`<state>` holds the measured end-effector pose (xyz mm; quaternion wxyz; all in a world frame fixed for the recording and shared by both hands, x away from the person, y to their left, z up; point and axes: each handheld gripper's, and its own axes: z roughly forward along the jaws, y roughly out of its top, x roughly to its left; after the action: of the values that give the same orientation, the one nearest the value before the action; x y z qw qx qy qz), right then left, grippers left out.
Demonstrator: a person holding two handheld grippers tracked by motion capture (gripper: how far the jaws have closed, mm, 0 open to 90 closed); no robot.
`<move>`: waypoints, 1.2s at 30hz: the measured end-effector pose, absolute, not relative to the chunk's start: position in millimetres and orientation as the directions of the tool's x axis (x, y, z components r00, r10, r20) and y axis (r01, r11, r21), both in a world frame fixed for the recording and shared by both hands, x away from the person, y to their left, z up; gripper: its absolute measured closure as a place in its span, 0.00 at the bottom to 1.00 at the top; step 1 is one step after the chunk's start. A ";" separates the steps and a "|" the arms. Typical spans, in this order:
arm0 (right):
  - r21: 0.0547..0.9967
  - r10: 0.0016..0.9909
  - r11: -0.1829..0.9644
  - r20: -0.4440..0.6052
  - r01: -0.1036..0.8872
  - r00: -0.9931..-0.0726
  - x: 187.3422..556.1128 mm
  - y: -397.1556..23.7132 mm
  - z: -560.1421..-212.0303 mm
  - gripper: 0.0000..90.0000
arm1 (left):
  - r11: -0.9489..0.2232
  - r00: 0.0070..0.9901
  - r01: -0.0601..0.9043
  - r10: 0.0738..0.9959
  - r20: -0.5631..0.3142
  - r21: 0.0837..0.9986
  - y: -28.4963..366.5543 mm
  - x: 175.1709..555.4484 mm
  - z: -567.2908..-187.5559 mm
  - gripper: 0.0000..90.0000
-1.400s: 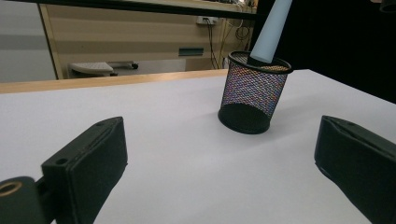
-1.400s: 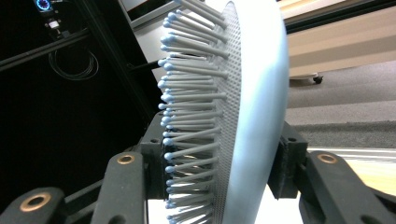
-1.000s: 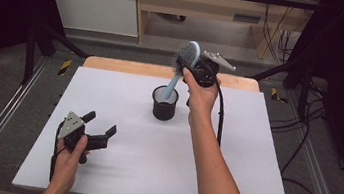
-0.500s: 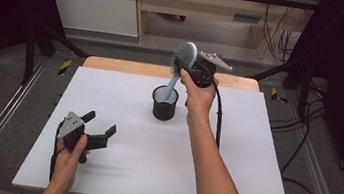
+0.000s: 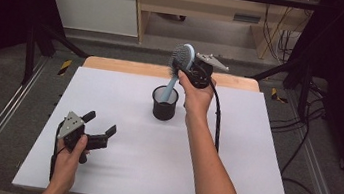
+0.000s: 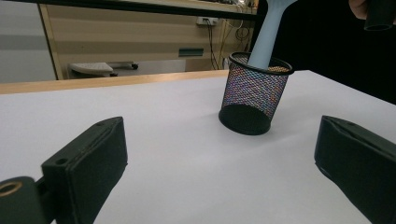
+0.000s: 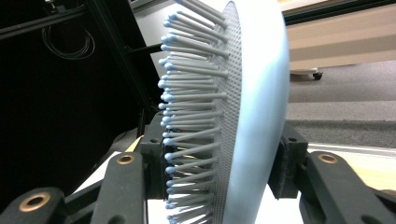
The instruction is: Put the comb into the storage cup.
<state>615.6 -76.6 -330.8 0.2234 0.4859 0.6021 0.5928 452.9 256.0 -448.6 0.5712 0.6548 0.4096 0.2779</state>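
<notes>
While the right claw (image 5: 187,70) clamps the pale blue hairbrush (image 5: 179,67) by its head, handle down inside the black mesh cup (image 5: 164,104) mid-counter (image 5: 233,150), moving it wants a straight, vertical path. The left claw (image 5: 100,130) rests open, well apart.

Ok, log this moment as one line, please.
right tool: shut on hairbrush head | handle in mesh cup | left tool: open, idle on table

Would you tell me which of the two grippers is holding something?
The right gripper, clamped on the blue hairbrush above the mesh cup; the left gripper is open, empty.
</notes>
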 end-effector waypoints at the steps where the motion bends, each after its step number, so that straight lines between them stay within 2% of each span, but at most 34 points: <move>1: 0.931 0.850 -0.175 0.307 0.321 -0.428 615.8 -76.6 -331.2 0.57 | -0.012 0.510 0.220 0.854 -0.105 0.976 256.0 452.9 -448.6 0.03; 36: 0.924 0.854 -0.165 0.309 0.346 -0.418 619.6 -74.5 -353.1 0.57 | -0.020 0.510 0.213 0.855 -0.093 0.977 256.1 452.7 -448.0 0.03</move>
<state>619.6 -74.5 -353.1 0.2183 0.4935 0.6083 0.5821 452.7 256.1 -448.0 0.5693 0.6563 0.4071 0.2820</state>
